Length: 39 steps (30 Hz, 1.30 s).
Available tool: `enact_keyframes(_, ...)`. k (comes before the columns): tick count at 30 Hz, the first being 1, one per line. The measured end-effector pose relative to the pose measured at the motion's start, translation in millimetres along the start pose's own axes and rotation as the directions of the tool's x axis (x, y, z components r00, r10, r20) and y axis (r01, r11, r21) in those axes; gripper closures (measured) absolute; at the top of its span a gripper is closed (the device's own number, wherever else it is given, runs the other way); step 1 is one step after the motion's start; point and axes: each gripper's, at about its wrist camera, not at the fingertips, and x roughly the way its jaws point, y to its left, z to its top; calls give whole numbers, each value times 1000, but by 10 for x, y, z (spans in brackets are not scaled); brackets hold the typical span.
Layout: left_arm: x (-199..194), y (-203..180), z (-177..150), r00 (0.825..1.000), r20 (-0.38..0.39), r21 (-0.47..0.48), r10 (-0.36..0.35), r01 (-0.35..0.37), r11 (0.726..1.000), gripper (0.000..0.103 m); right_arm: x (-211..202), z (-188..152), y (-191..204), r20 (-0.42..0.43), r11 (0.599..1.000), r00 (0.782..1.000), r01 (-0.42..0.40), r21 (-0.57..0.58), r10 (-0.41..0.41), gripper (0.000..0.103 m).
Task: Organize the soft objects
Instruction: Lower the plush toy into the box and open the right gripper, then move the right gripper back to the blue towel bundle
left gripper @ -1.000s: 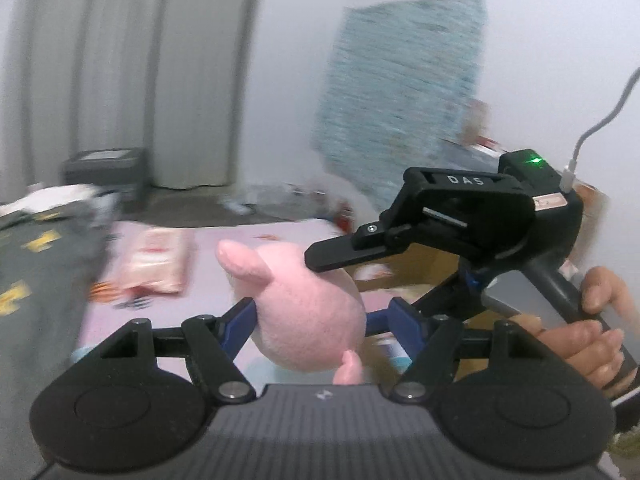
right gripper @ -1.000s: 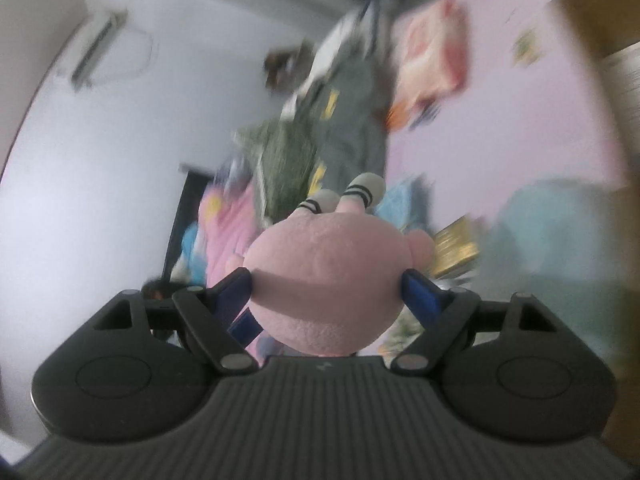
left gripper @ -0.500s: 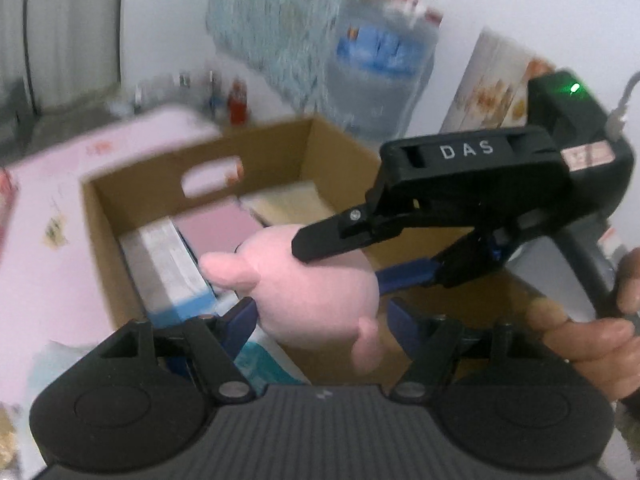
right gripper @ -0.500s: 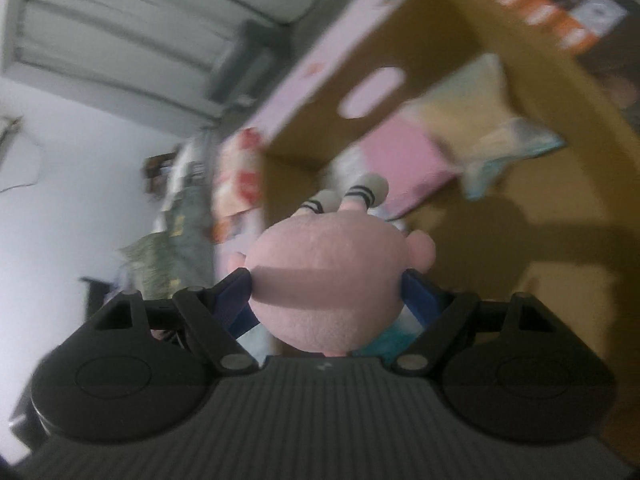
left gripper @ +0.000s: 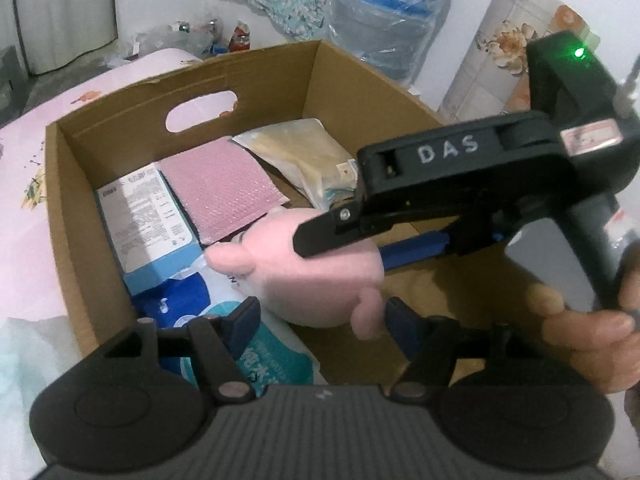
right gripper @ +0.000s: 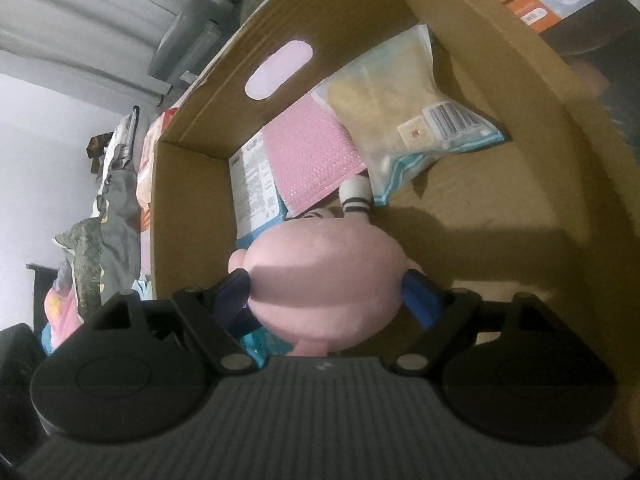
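Cardboard box (left gripper: 120, 112) fills most of both views, open at the top, with an oval hand hole (left gripper: 202, 114) in its far wall and a pink surface (left gripper: 24, 216) stretching away at the left of the left wrist frame. Inside it lie a pink bubble mailer (left gripper: 222, 184) at centre, a clear bag of beige material (left gripper: 298, 156) to the mailer's right, a white and blue carton (left gripper: 148, 216) to its left, and a blue and white soft pack (left gripper: 272, 356) at lower centre. A pink plush toy (left gripper: 316, 276) hangs over the box interior, above these packages, near the middle of both frames; its striped white foot (right gripper: 356, 196) points toward the mailer in the right wrist view. The right gripper (left gripper: 362, 248) crosses the left wrist frame from the right, clenched on the toy, with fingers of a hand (left gripper: 584, 320) wrapped on its handle at the right edge. In its own view its blue pads press both flanks of the toy. The left gripper (left gripper: 320, 316) sits at the bottom of its frame with the toy between its blue fingers (left gripper: 240, 324), the left one touching the plush and the right one hidden behind a small pink limb, so it too grasps the toy.
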Motion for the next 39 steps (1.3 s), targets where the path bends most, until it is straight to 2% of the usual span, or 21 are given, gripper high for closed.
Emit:
enact_keyframes(5,-196,53,-24,1000,27,-2,5,-5,1000,30,-57,-45,-39,-8,999,1000,-16,46,16,19)
enact_keyframes(10,-524,159,-69,997,79,-26,20,-18,999,30,-248,-71,-36,62,998,998,-20,62,16,19)
enact_keyframes(14,-797,258,-156,991,129,-51,36,-30,998,30,-373,-92,44,140,999,990,9,34,-14,19)
enact_keyframes(19,-1146,450,-351,980,183,-107,74,-55,993,30,-329,-31,191,207,1000,978,23,-8,-21,19)
enact_keyframes(22,-1322,629,-523,972,208,-157,108,-76,985,30,-224,12,281,216,999,976,43,-22,-37,19)
enact_keyframes(26,-1511,919,-837,960,226,-238,165,-110,965,30,-66,-30,344,168,999,985,41,-13,-38,19)
enact_keyframes(29,-1583,1157,-1060,954,223,-301,200,-128,945,30,-11,-122,386,147,995,985,92,-34,-86,18)
enact_keyframes(34,-1701,1513,-1325,947,220,-406,234,-129,905,30,-40,-148,384,145,995,985,96,-4,-94,18)
enact_keyframes(39,-1961,1731,-1578,918,257,-466,302,-156,871,30,-194,-135,472,191,996,977,92,3,-91,18)
